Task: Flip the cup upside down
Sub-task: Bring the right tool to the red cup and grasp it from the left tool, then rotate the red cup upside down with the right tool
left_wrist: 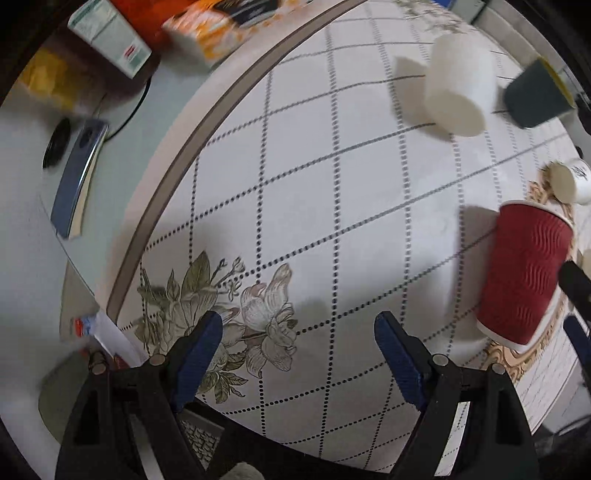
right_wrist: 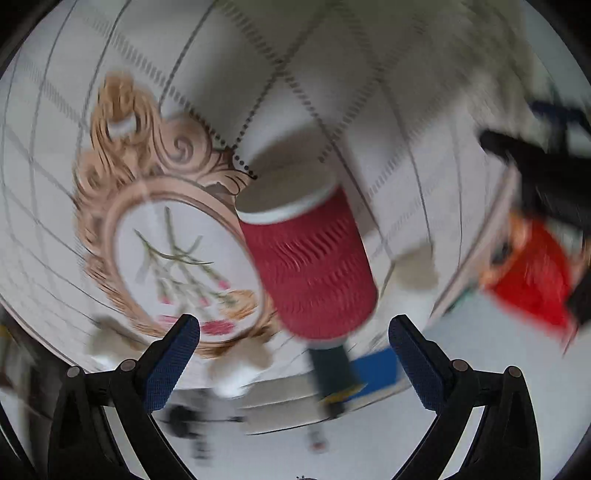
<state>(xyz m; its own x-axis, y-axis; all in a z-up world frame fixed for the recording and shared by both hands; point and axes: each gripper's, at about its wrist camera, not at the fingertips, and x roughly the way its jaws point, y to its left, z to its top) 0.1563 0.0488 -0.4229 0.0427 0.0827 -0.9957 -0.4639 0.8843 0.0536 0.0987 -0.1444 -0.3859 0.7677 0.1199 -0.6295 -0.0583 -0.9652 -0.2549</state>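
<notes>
A red ribbed paper cup (left_wrist: pixel 524 277) stands on the white checked tablecloth (left_wrist: pixel 332 184) at the right of the left wrist view. In the blurred right wrist view the same red cup (right_wrist: pixel 310 258) is centred ahead of the fingers, apart from them. My left gripper (left_wrist: pixel 299 328) is open and empty over a flower print, left of the red cup. My right gripper (right_wrist: pixel 293 332) is open and empty, with the cup just beyond its fingertips. The right gripper's finger (left_wrist: pixel 576 288) shows at the right edge beside the cup.
A white cup (left_wrist: pixel 456 88) and a dark green cup (left_wrist: pixel 535 96) sit at the far right. A small white cup (left_wrist: pixel 570 181) lies near the red one. Boxes (left_wrist: pixel 110 33) and a phone (left_wrist: pixel 75 177) lie past the cloth's edge at left.
</notes>
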